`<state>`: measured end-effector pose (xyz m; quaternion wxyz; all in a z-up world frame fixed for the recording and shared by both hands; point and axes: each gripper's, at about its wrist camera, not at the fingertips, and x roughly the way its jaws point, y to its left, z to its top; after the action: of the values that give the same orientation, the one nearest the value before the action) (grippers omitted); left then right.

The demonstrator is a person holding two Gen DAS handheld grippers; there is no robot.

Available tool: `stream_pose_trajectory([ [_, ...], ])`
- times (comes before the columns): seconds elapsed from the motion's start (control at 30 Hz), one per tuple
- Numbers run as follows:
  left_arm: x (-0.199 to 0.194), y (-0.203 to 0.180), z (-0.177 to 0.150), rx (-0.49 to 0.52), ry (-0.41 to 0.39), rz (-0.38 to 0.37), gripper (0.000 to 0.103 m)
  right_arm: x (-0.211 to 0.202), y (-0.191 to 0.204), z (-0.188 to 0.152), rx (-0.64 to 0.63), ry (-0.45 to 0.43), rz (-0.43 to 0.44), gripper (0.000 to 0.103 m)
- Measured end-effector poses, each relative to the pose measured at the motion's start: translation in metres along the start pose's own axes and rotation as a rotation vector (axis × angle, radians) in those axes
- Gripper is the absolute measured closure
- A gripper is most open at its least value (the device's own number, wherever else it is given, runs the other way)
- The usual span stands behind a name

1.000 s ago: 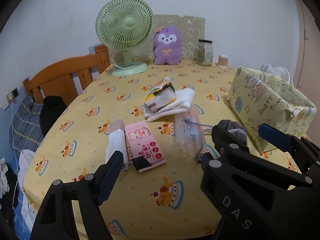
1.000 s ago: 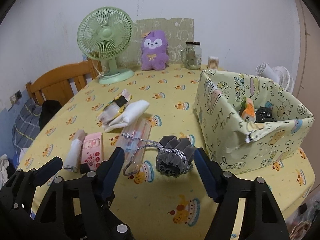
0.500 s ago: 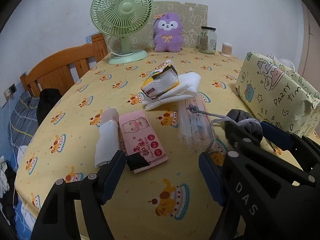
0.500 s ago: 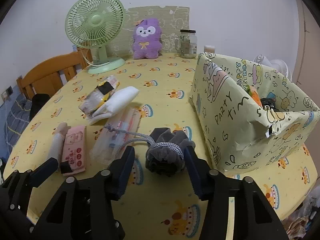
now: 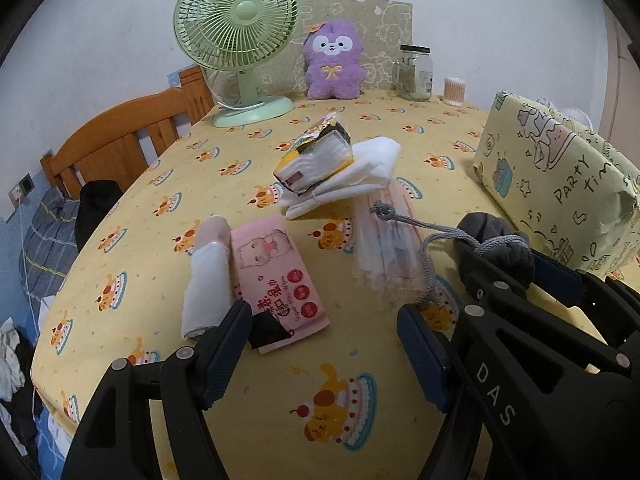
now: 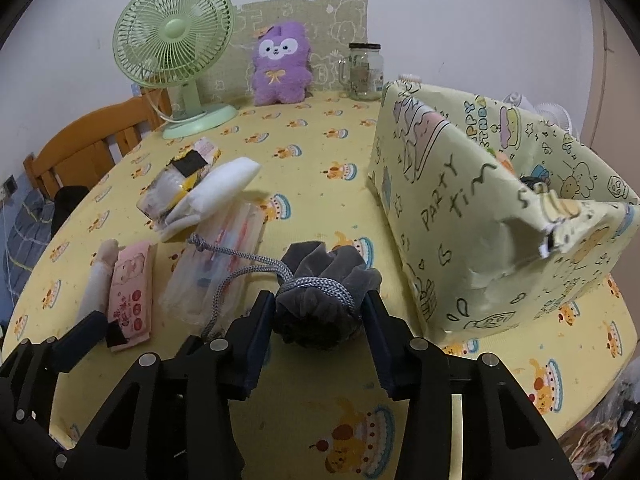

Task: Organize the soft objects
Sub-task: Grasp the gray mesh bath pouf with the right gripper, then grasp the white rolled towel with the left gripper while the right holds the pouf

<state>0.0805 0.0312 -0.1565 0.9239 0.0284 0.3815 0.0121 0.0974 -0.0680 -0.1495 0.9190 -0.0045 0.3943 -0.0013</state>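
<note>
A grey velvet drawstring pouch (image 6: 320, 296) with a grey cord lies on the yellow tablecloth; my right gripper (image 6: 320, 320) has its fingers pressed on both its sides. The pouch also shows in the left wrist view (image 5: 496, 248). My left gripper (image 5: 324, 332) is open and empty above the cloth, near a pink wipes pack (image 5: 276, 272) and a white roll (image 5: 208, 280). A clear plastic packet (image 5: 384, 248), a tissue pack (image 5: 316, 160) and a folded white cloth (image 5: 360, 180) lie further back. A paper-wrapped "party time" box (image 6: 500, 216) stands right of the pouch.
A green fan (image 6: 176, 48), a purple plush (image 6: 280, 64), a glass jar (image 6: 364, 72) and a cotton-swab tub (image 5: 454, 90) stand along the far edge by the wall. A wooden chair (image 5: 120, 152) is at the left.
My right gripper moved forward and closed from wide open onto the grey pouch. My left gripper moved nearer to the table.
</note>
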Motion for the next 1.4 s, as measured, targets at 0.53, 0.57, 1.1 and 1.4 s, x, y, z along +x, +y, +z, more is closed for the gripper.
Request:
stream_pose_trajectory([
  [0.53, -0.022, 0.022, 0.009, -0.071, -0.065, -0.003, 0.026, -0.027, 0.018, 0.013, -0.021, -0.102, 0.062, 0.062],
  [0.57, -0.022, 0.025, 0.011, -0.078, -0.066, -0.006, 0.027, -0.028, 0.02, 0.015, -0.022, -0.108, 0.065, 0.062],
  [1.1, 0.002, 0.061, 0.019, -0.141, -0.029, 0.042, 0.044, -0.016, 0.057, 0.027, -0.077, -0.108, 0.096, 0.062],
  [1.4, 0.012, 0.069, 0.016, -0.158, -0.023, 0.052, 0.053, 0.0, 0.066, 0.026, -0.085, -0.076, 0.105, 0.062],
])
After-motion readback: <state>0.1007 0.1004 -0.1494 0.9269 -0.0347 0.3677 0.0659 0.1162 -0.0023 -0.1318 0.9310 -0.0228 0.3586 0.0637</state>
